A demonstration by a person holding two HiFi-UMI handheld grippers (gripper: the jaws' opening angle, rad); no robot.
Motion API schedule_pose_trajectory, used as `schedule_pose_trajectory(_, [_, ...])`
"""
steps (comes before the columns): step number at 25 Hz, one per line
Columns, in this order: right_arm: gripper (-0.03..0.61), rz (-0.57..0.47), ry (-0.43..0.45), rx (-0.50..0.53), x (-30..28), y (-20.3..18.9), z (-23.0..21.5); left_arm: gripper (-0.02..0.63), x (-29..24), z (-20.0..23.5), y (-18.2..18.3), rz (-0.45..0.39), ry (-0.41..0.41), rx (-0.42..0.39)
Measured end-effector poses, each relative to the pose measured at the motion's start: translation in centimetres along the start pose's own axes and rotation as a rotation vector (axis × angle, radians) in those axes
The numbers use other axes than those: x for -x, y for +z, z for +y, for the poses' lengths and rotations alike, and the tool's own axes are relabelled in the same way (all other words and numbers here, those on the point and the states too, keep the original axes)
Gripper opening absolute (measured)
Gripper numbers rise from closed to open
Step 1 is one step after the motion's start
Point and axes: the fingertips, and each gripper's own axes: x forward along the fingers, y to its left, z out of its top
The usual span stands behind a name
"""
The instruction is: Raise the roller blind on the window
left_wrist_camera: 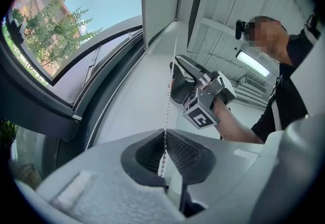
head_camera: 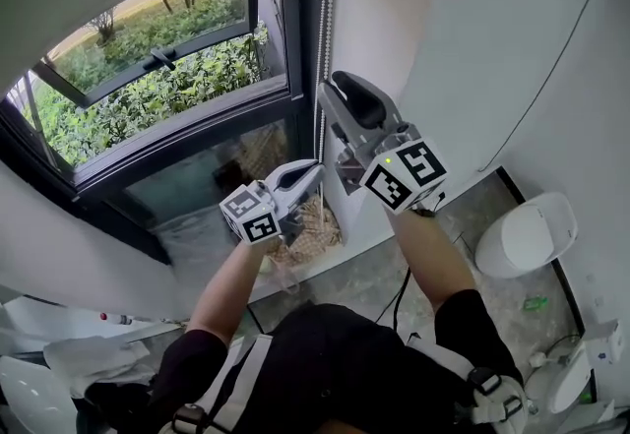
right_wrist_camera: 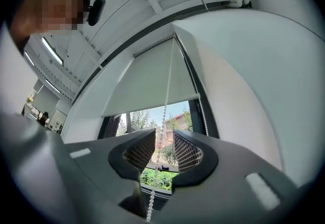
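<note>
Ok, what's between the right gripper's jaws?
The bead chain hangs through the gap between the right gripper's open jaws, as the right gripper view shows.

the bead chain (head_camera: 326, 29) is hung at the right edge of the window (head_camera: 167, 78), between its frame and the wall (head_camera: 394, 9), and the roller blind (right_wrist_camera: 152, 81) is drawn over the upper part of the glass. the chain is caught between the fingers of the left gripper (head_camera: 313, 169) low down, and just above it is passed freely between the fingers of the right gripper (head_camera: 333, 93). a toilet (head_camera: 527, 235) is set on the floor (head_camera: 345, 289) well to the right.
</note>
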Motion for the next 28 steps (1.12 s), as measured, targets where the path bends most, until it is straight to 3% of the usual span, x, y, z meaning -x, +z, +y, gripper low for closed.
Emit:
schedule_pose_trajectory(4, [0.089, -0.008, 0.012, -0.038, -0.9, 0.2, -0.2, 0.015, 0.1, -0.3, 0.0, 0.009, 0.002, -0.004])
schedule_pose_trajectory(7, [0.022, 0.008, 0.020, -0.025, -1.0, -0.5, -0.2, 0.015, 0.1, 0.0, 0.1, -0.001, 0.002, -0.002])
schedule_pose_trajectory(12, [0.014, -0.023, 0.047, 0.029, -0.2, -0.3, 0.2, 0.015, -0.1, 0.1, -0.1, 0.011, 0.009, 0.004])
schedule_pose_trajectory(15, [0.012, -0.049, 0.041, -0.008, 1.0, -1.2, 0.1, 0.015, -0.4, 0.6, -1.8, 0.039, 0.012, 0.011])
schedule_pose_trajectory(17, [0.012, -0.009, 0.036, 0.003, 2.1, -3.9, 0.4, 0.015, -0.2, 1.4, -4.9, 0.110, 0.043, 0.043])
schedule_pose_trajectory(20, [0.011, 0.152, 0.024, 0.038, 4.8, -11.8, 0.5, 0.017, 1.2, 2.3, -12.3, 0.299, 0.106, 0.107])
schedule_pose_trajectory(23, [0.011, 0.295, -0.015, -0.025, 8.1, -18.5, -0.4, 0.021, 3.3, 2.1, -17.9, 0.430, 0.121, 0.099])
schedule_pose_trajectory(25, [0.011, 0.315, -0.029, -0.065, 9.3, -19.5, -0.9, 0.026, 4.3, 2.1, -19.0, 0.450, 0.127, 0.103])
schedule_pose_trajectory(28, [0.011, 0.329, -0.013, -0.026, 9.4, -19.1, -1.0, 0.053, 4.7, 2.7, -17.4, 0.406, 0.122, 0.099])
